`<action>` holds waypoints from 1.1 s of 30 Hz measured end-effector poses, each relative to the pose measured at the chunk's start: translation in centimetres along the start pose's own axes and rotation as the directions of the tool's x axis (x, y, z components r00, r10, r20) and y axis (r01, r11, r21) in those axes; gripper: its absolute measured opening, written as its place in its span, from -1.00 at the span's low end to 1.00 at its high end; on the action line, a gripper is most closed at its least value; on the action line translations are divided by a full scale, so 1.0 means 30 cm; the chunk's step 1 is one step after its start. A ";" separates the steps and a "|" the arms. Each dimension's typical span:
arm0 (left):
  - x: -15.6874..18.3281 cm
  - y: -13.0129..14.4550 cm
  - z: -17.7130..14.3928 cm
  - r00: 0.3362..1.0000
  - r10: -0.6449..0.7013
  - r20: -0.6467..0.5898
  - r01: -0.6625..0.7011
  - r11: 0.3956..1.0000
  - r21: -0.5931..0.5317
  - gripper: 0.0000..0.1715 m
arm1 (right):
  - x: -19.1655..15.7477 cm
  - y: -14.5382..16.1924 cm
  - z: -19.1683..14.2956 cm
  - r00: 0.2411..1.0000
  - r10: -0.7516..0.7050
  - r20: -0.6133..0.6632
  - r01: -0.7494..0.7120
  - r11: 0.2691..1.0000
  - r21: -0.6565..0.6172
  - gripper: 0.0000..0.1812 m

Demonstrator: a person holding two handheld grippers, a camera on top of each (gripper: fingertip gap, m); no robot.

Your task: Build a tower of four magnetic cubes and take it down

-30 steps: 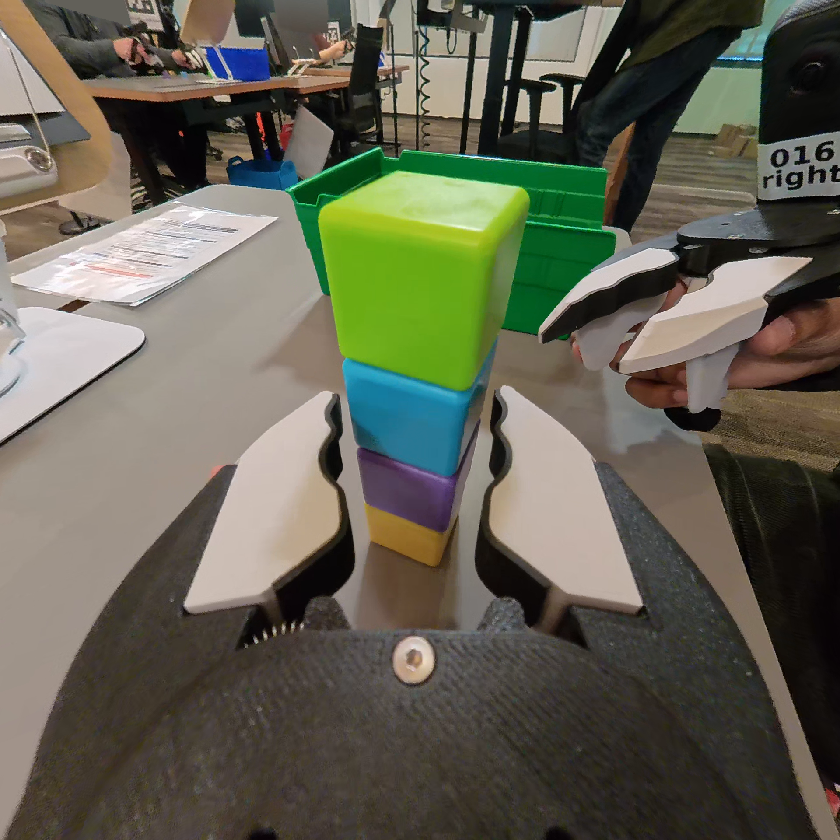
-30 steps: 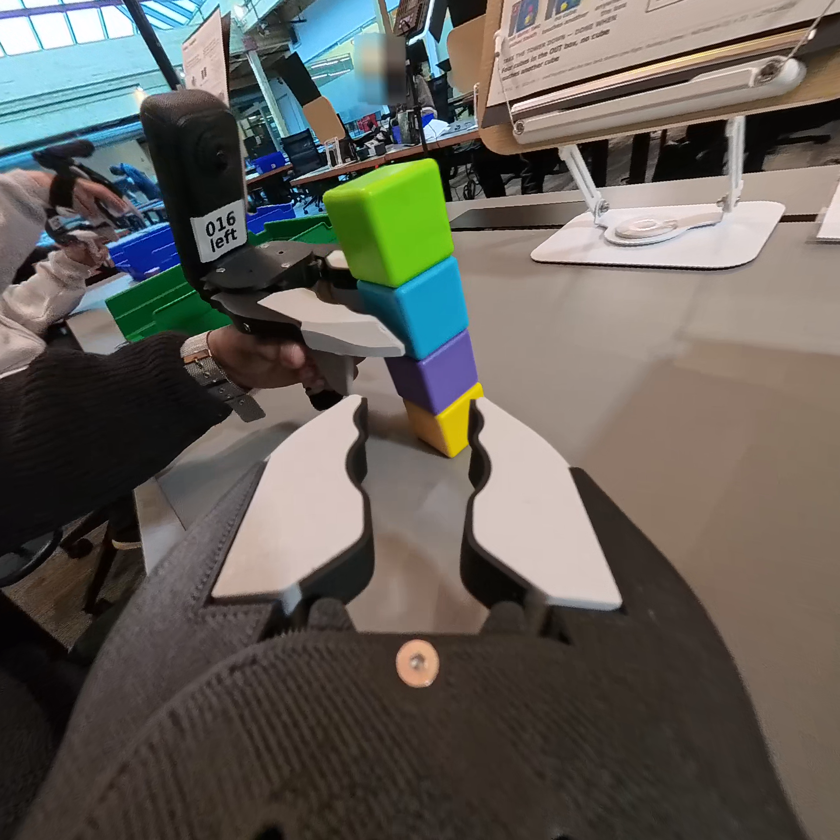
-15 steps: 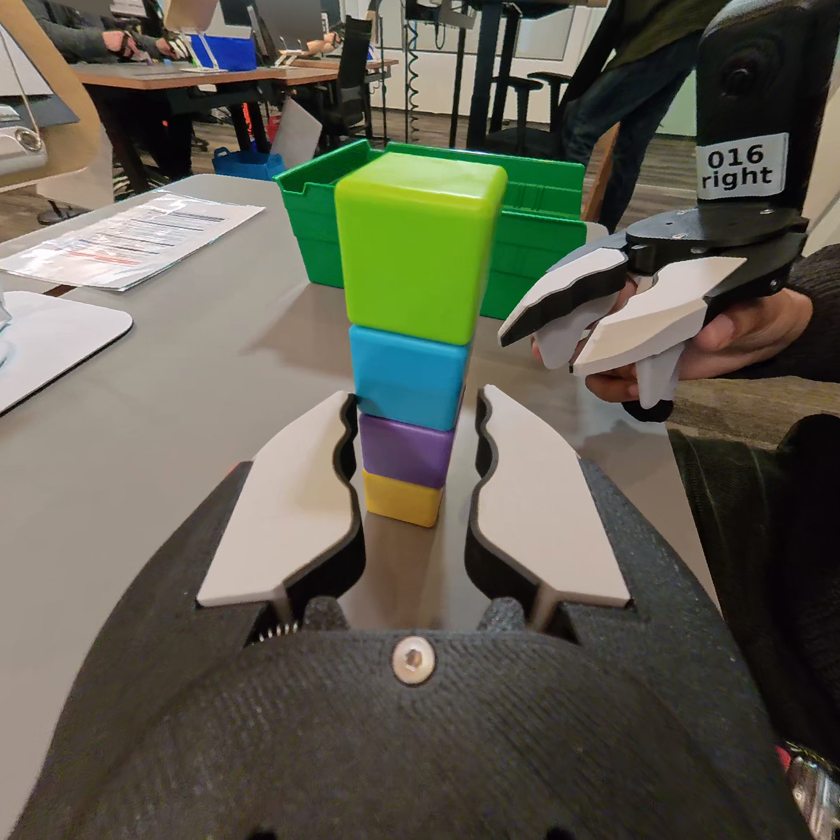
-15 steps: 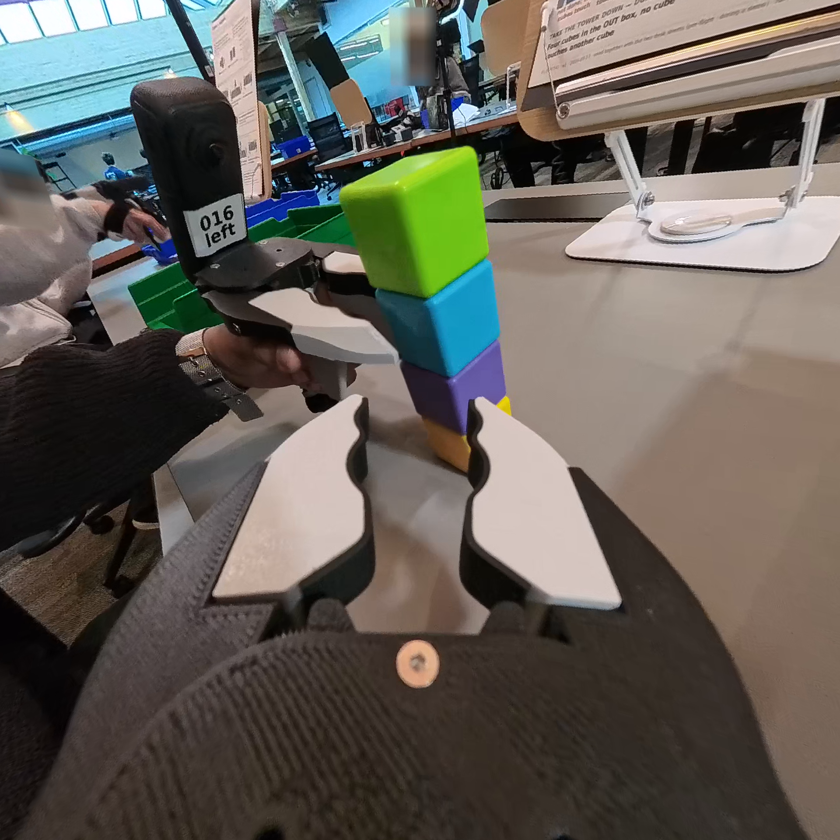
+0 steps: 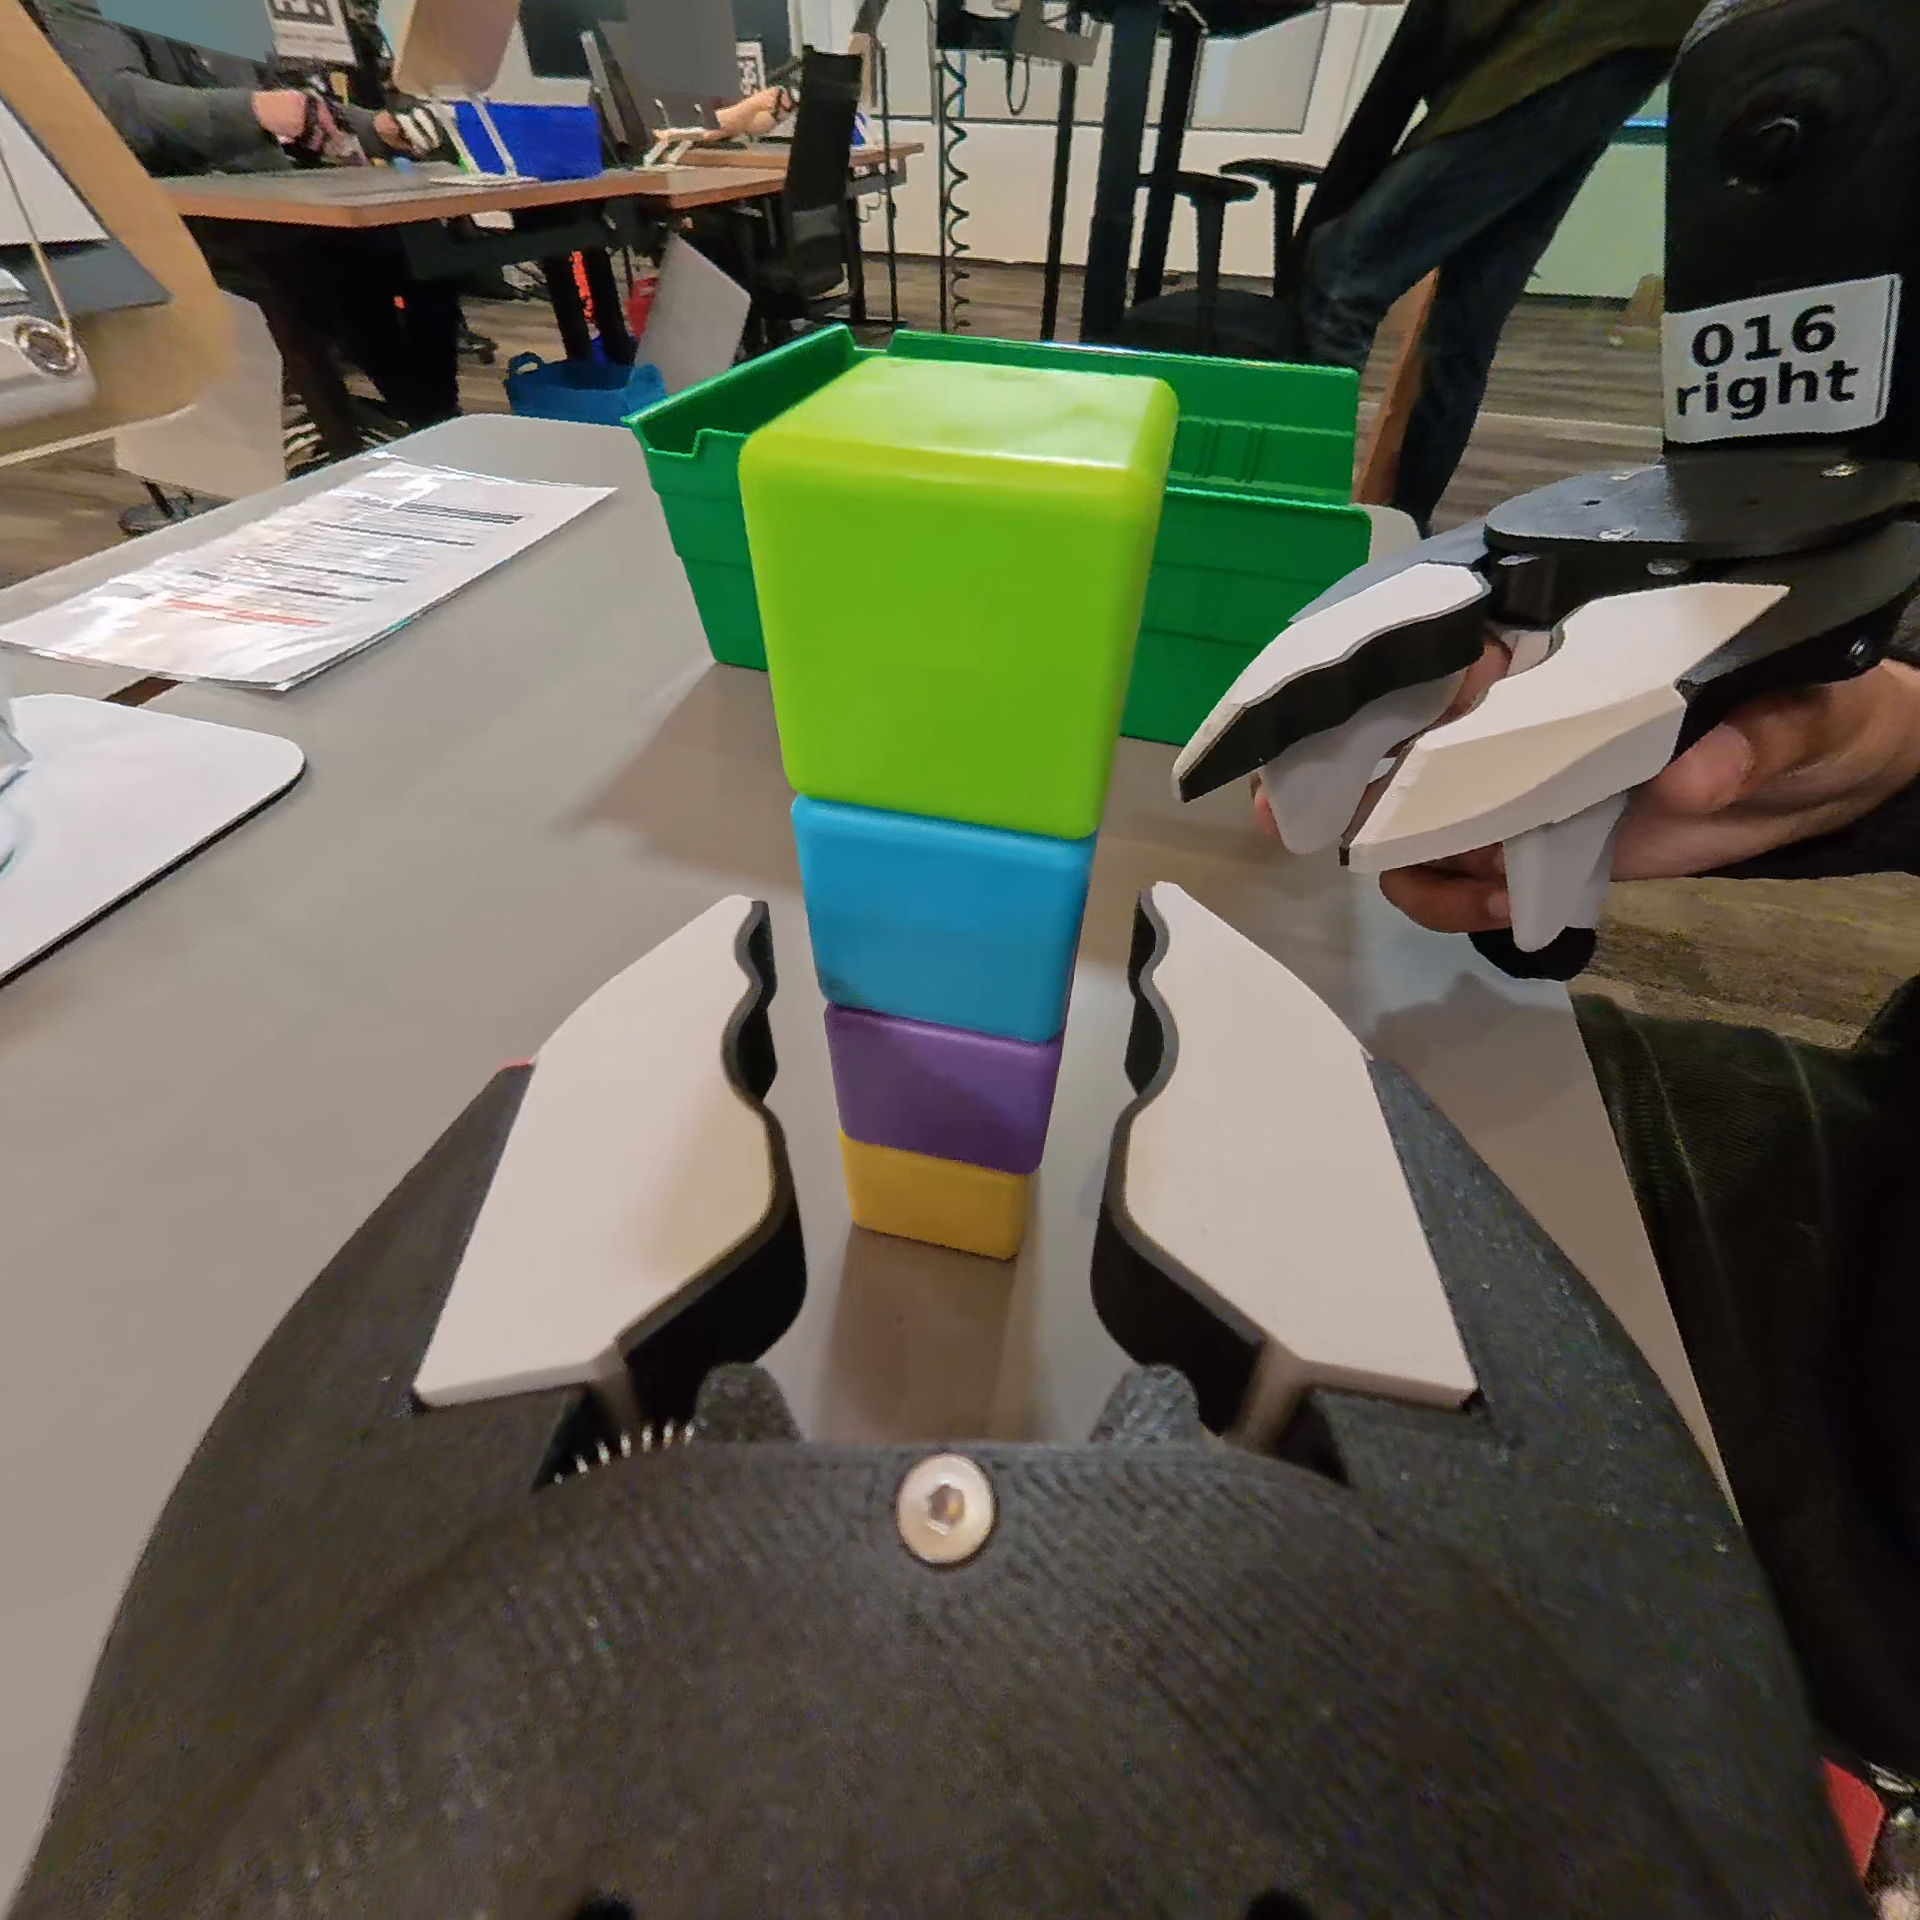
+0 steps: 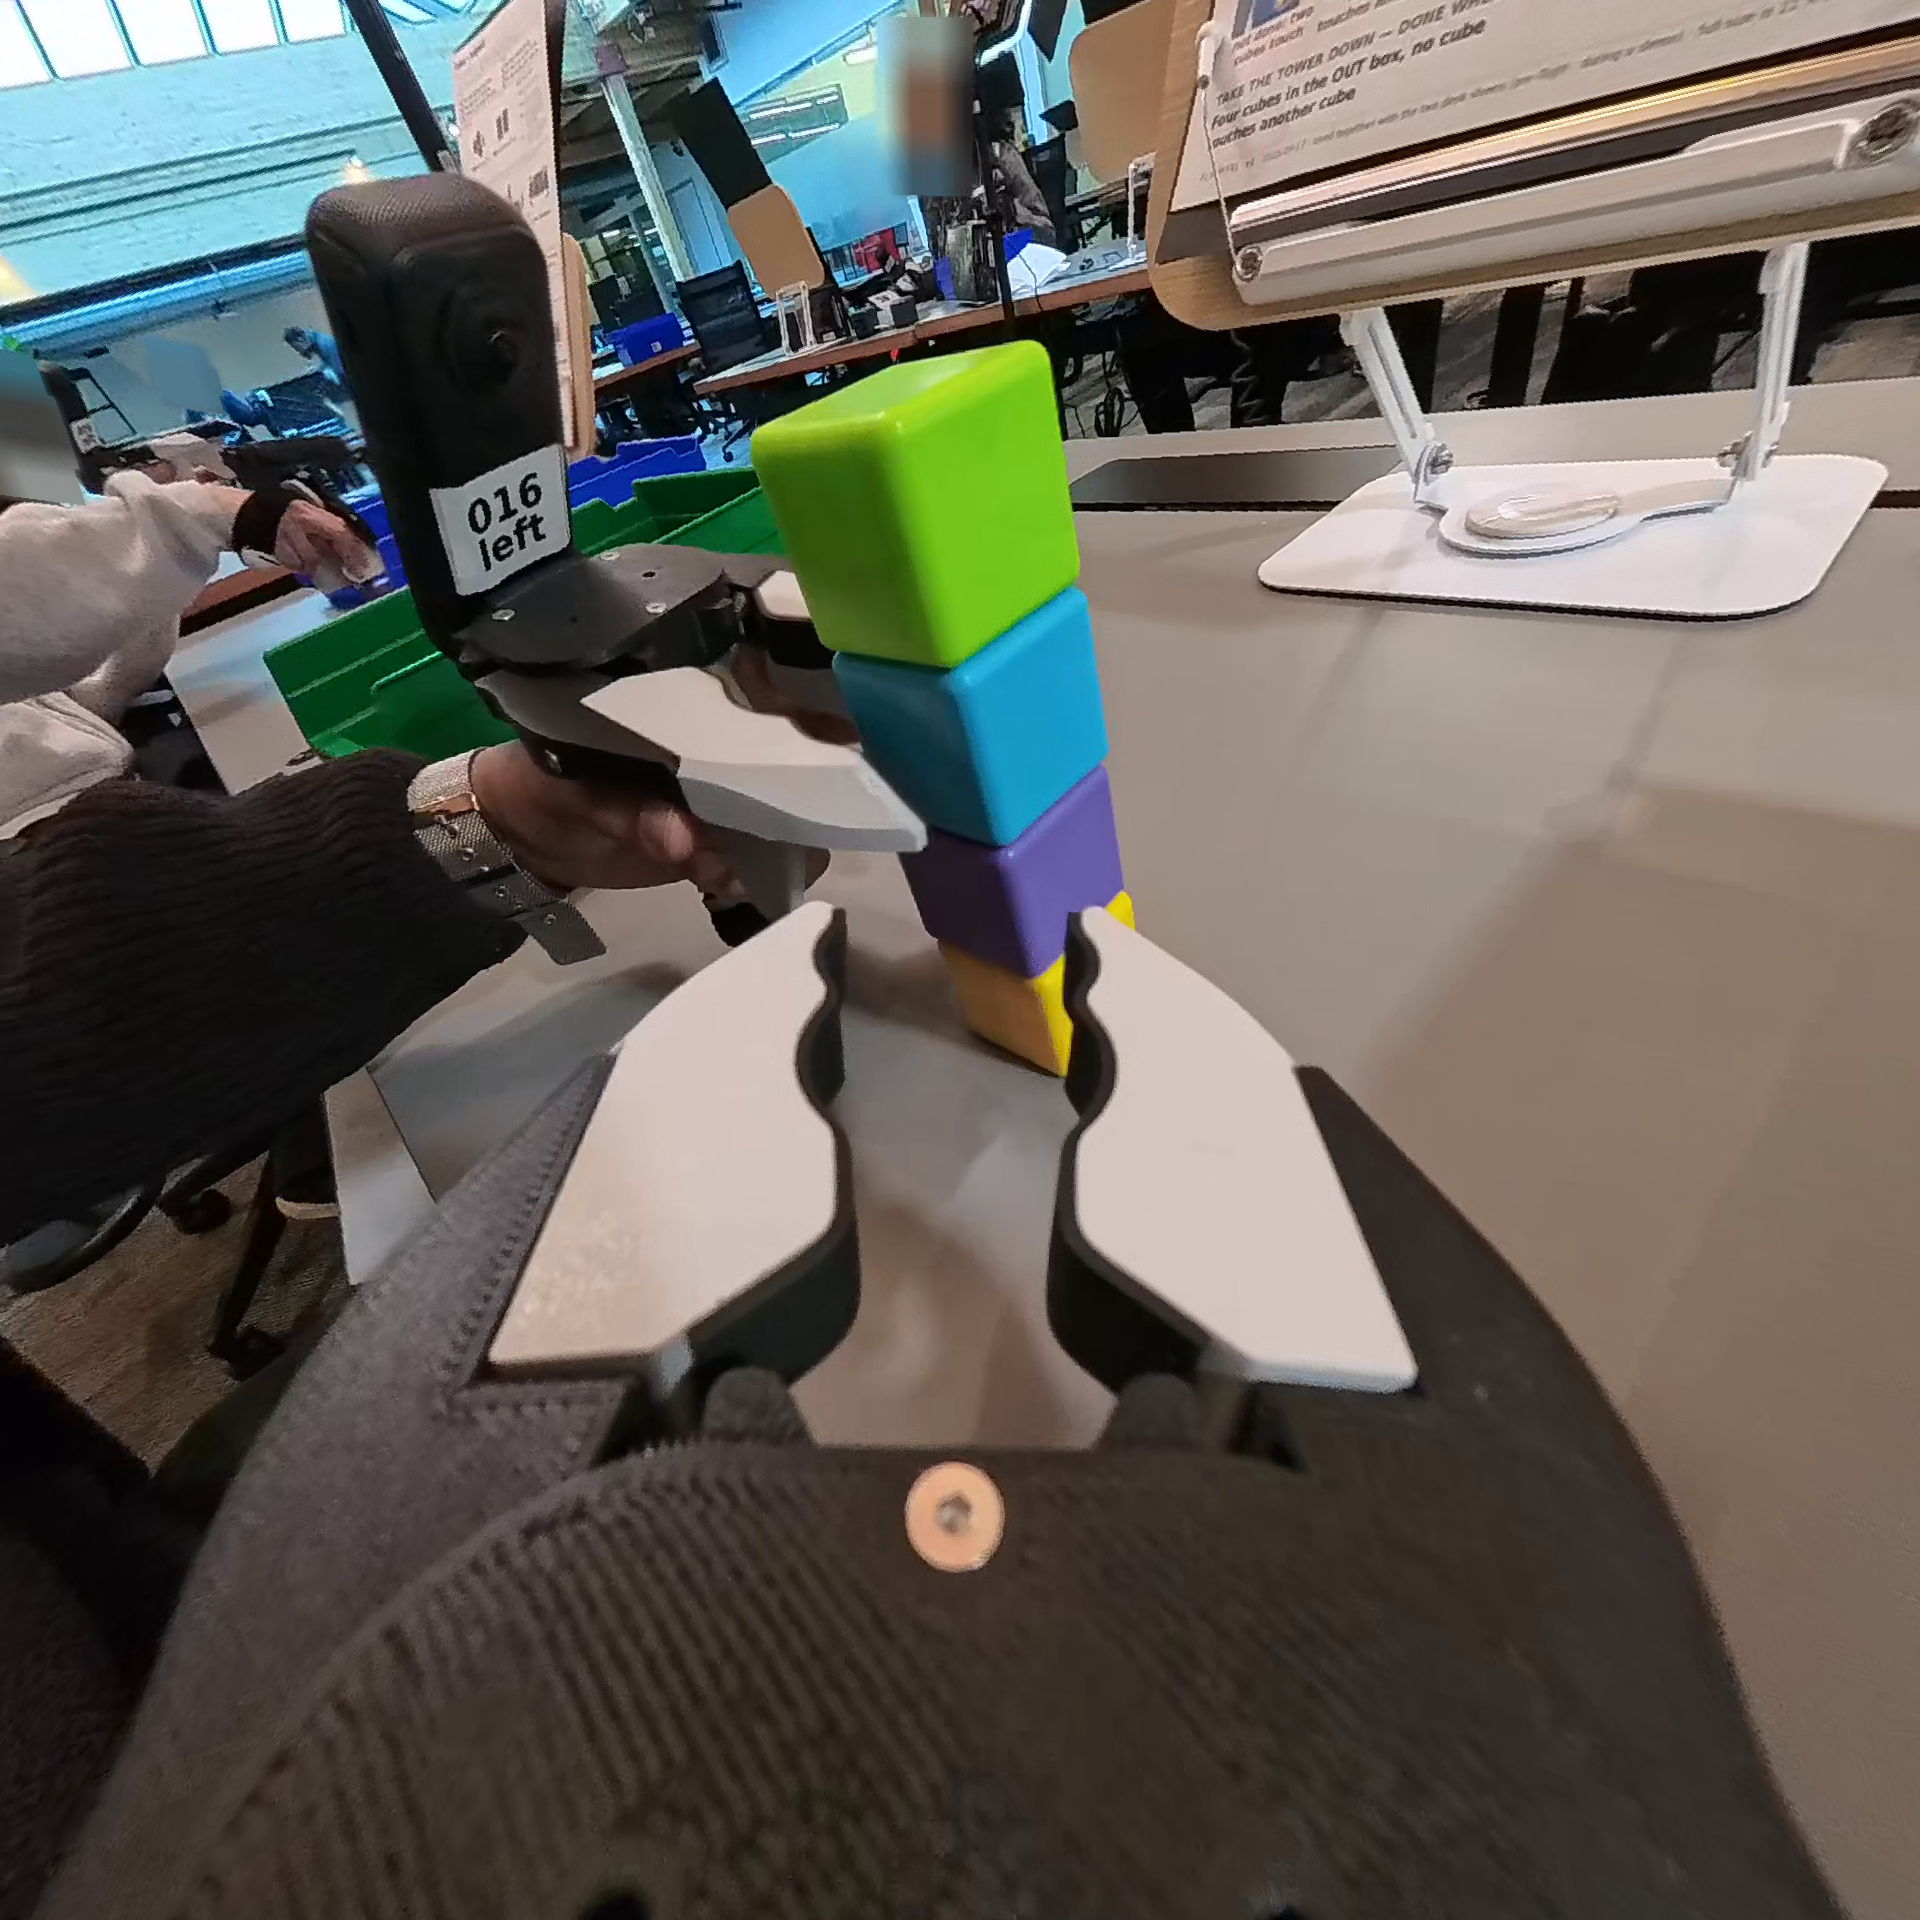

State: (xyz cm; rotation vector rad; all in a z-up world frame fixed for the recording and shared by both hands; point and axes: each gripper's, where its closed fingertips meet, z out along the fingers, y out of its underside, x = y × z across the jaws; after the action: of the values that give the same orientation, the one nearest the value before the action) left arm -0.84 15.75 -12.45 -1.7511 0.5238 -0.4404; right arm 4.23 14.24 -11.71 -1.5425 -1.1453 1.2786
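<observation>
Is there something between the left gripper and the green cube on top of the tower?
Nothing visible. The left gripper is open before the tower, and the green cube has free space on both sides. The right gripper waits apart, to the right.

The left wrist camera is looking close and slightly down along its fingers at the tower [image 5: 940, 831], facing the desk's [image 5: 312, 987] far edge. The right wrist camera is viewing the same tower [image 6: 977, 707] from the side, near. Both are sharing the tower and desk.
</observation>
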 end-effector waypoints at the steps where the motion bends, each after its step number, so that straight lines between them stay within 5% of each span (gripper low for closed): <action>1: 0.000 -0.004 0.004 1.000 -0.001 -0.006 0.001 1.000 0.005 -0.22 | 0.003 0.001 -0.005 1.000 0.000 -0.004 0.000 1.000 0.000 -0.56; 12: 0.017 -0.051 0.042 0.989 -0.040 -0.142 0.052 0.995 0.081 -0.36 | 0.021 0.003 -0.058 1.000 0.006 -0.027 -0.005 1.000 0.015 -0.58; 18: 0.024 -0.046 0.044 0.986 -0.029 -0.166 0.044 0.996 0.084 -0.35 | -0.105 -0.041 -0.087 0.971 0.004 0.239 -0.027 0.995 0.093 -0.81; 33: 0.062 -0.047 0.042 0.976 -0.053 -0.210 0.074 0.993 0.096 -0.35 | -0.078 -0.101 -0.025 0.948 -0.129 0.290 0.084 0.983 0.162 -0.33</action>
State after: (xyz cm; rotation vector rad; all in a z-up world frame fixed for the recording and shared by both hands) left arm 1.55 16.01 -11.35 -1.6353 0.5830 -0.6886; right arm 4.36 12.75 -8.12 -1.1885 -1.2719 1.5234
